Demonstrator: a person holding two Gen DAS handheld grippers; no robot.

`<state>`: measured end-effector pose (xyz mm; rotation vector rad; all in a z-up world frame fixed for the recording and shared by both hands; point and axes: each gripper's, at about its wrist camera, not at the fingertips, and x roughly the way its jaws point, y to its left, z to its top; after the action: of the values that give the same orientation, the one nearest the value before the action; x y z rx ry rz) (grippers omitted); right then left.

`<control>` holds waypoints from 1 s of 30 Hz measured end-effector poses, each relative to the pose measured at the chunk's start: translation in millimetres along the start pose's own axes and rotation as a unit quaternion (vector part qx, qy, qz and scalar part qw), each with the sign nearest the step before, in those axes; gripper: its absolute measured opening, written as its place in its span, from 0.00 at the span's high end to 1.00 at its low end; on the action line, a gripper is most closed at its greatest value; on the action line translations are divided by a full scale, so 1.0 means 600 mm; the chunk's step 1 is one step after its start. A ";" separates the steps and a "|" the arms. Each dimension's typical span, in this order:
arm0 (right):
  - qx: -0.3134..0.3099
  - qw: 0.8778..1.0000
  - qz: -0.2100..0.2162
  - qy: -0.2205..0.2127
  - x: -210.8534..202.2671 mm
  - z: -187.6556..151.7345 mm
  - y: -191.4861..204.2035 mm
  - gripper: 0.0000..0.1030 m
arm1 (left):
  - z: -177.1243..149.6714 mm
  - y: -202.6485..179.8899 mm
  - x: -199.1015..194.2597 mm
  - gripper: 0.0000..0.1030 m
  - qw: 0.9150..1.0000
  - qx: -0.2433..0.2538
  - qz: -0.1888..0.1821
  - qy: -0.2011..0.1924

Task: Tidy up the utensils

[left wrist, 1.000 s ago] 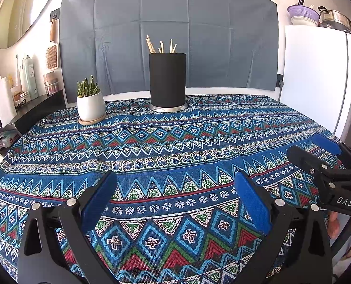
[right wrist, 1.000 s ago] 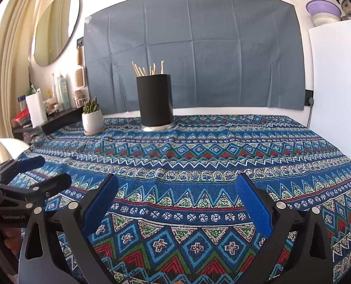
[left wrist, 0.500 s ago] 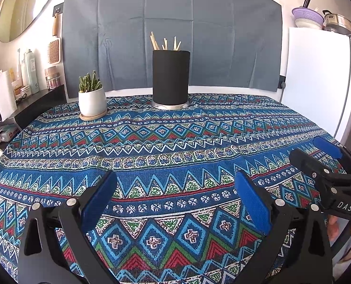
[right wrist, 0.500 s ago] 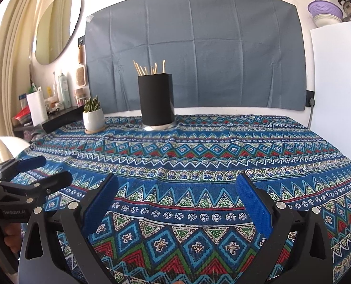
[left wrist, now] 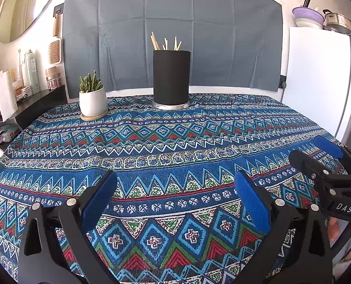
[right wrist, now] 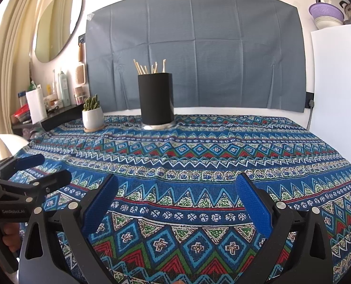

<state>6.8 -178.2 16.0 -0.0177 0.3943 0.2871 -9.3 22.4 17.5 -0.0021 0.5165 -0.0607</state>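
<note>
Utensils, thin pale wooden sticks, stand in the one black holder at the far edge of the desk; only their tips show above its rim. About five tips can be counted in the left wrist view and some seven or eight in the right wrist view, so the exact number cannot be told.

Nearest the cameras are two grippers, both over the near edge of the desk. The left gripper has its jaws spread wide, the two blue pads well apart with nothing between them and nothing touching them; only patterned cloth shows in the gap. The right gripper is likewise released, its jaws wide and holding nothing. Each also appears in the other's view: the right one near the right edge of the desk, a hand partly seen under it, and the left one at the left edge, fingers wrapped on its handle.

Across the middle, the blue, red and green cloth lies bare. At the far edge, left of the holder and apart from it, one small succulent in a white pot sits on a round wooden coaster. The holder rests on a silver base.

Beyond the desk, one grey cloth hangs on the wall, one oval mirror to its left, and one white fridge stands at the right.
</note>
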 end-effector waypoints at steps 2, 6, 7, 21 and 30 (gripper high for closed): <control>-0.001 1.000 0.001 0.000 0.000 0.000 0.000 0.08 | 0.000 0.000 0.001 0.06 1.000 0.000 0.000 0.000; -0.001 1.000 0.001 0.001 0.001 0.001 0.000 0.08 | 0.000 0.001 0.002 0.06 1.000 0.003 -0.001 0.002; -0.002 1.000 0.001 0.000 0.001 0.001 0.000 0.08 | 0.000 0.002 0.002 0.06 1.000 0.003 -0.001 0.002; -0.005 1.000 -0.002 -0.001 0.001 0.000 0.001 0.08 | 0.001 0.000 0.002 0.06 1.000 0.001 -0.002 0.002; -0.007 1.000 -0.004 -0.002 0.000 -0.001 0.001 0.08 | 0.001 0.001 0.002 0.06 1.000 0.000 -0.004 0.003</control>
<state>6.2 -177.6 15.8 -0.0317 0.3881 0.2827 -7.9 23.0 17.6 -0.0042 0.5225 -0.0675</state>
